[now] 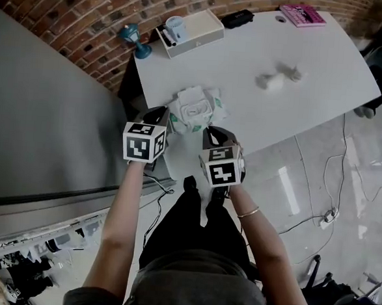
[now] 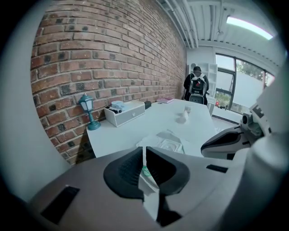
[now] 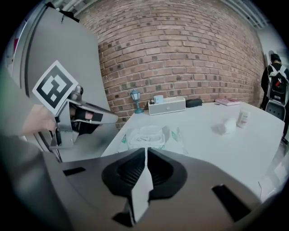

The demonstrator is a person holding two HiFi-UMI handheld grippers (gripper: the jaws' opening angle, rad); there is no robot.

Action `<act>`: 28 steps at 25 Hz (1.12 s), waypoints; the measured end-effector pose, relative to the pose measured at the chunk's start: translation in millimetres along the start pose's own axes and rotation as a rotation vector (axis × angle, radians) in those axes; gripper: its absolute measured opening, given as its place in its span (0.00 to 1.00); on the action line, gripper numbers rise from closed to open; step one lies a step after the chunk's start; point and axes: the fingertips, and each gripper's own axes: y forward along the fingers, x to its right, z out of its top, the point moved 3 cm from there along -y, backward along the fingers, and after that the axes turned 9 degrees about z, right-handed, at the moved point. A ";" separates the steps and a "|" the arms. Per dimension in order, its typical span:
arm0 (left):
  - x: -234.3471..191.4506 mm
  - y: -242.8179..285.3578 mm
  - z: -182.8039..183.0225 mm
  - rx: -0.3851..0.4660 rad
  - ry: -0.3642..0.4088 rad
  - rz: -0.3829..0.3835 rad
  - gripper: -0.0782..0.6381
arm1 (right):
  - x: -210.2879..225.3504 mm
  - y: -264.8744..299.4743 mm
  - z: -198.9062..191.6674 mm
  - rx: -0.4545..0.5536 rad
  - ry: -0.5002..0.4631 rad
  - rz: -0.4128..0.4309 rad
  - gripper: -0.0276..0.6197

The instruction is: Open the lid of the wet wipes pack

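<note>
The wet wipes pack (image 1: pixel 194 110) is white with green print and lies at the table's near edge, its white lid (image 3: pixel 144 131) flat and closed. My left gripper (image 1: pixel 161 118) is at the pack's left side. In the left gripper view, the left gripper (image 2: pixel 144 159) is shut on a white-and-green strip of the pack's wrapper, with the pack (image 2: pixel 169 144) just ahead. My right gripper (image 1: pixel 211 132) is at the pack's near right corner. In the right gripper view, the right gripper (image 3: pixel 146 159) has its pads together on a thin white sheet that runs toward the pack (image 3: pixel 149 137).
On the white table (image 1: pixel 312 105) are a white box with a cup (image 1: pixel 193 30), a black case (image 1: pixel 237 17), a pink book (image 1: pixel 303 15) and a small bottle with a crumpled tissue (image 1: pixel 278 76). A teal lamp (image 1: pixel 130 37) stands at the far left corner. A grey panel (image 1: pixel 43 119) runs along the left.
</note>
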 end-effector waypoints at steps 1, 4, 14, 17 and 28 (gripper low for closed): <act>0.7 -4.0 -1.3 0.009 -0.012 0.007 0.16 | -0.4 -4.3 2.0 0.008 0.001 0.002 0.08; 3.3 -15.3 -5.2 0.029 -0.055 0.022 0.16 | -1.3 -17.6 7.3 0.025 -0.014 0.005 0.06; 1.5 -55.4 -11.0 0.111 -0.117 0.089 0.16 | -6.7 -56.4 26.4 0.105 -0.043 0.011 0.05; 2.3 -65.7 -13.2 0.137 -0.151 0.103 0.16 | -4.9 -65.7 29.1 0.122 -0.047 0.023 0.05; 4.9 -93.8 -39.4 0.153 -0.210 0.133 0.16 | -9.5 -86.6 34.0 0.155 -0.071 0.068 0.05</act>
